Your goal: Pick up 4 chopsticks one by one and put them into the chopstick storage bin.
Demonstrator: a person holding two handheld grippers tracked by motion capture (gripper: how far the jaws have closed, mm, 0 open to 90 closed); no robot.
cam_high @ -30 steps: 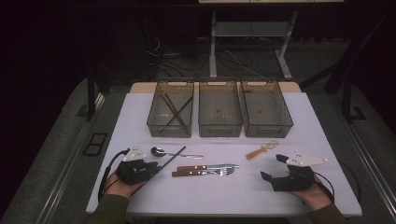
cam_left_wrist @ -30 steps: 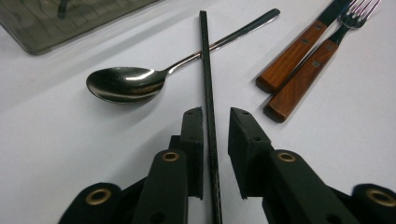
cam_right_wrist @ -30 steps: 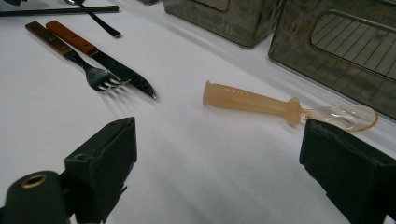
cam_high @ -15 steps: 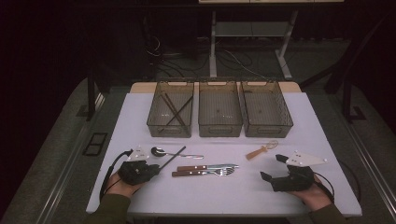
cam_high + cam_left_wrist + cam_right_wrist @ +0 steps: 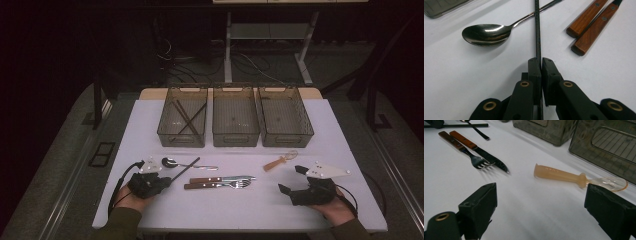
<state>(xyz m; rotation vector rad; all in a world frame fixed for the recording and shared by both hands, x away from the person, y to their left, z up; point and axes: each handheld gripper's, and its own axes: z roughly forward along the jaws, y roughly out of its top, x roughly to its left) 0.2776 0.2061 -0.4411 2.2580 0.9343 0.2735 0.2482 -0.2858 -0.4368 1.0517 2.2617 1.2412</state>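
Observation:
My left gripper (image 5: 167, 181) (image 5: 538, 62) is at the table's front left, and its jaws have just been closing on a thin black chopstick (image 5: 186, 168) (image 5: 537, 30), now pinched between the pads. The chopstick lies across the handle of a metal spoon (image 5: 170, 162) (image 5: 486, 34). A wooden-handled knife (image 5: 220, 178) (image 5: 491, 160) and fork (image 5: 216, 185) (image 5: 477, 160) lie side by side at the front middle. My right gripper (image 5: 291, 180) (image 5: 541, 195) rests open at the front right, jaws wide apart. Beyond it lies a clear plastic spoon with an orange handle (image 5: 279, 161) (image 5: 564, 175).
Three smoky plastic bins stand in a row at the back of the white table (image 5: 250, 210): the left bin (image 5: 175, 136) holds dark chopsticks; the middle bin (image 5: 235, 137) and right bin (image 5: 287, 139) look bare inside. Dark floor, cables and a metal stand lie behind.
Both hands have stayed where they were. The chopstick and cutlery lie as before.

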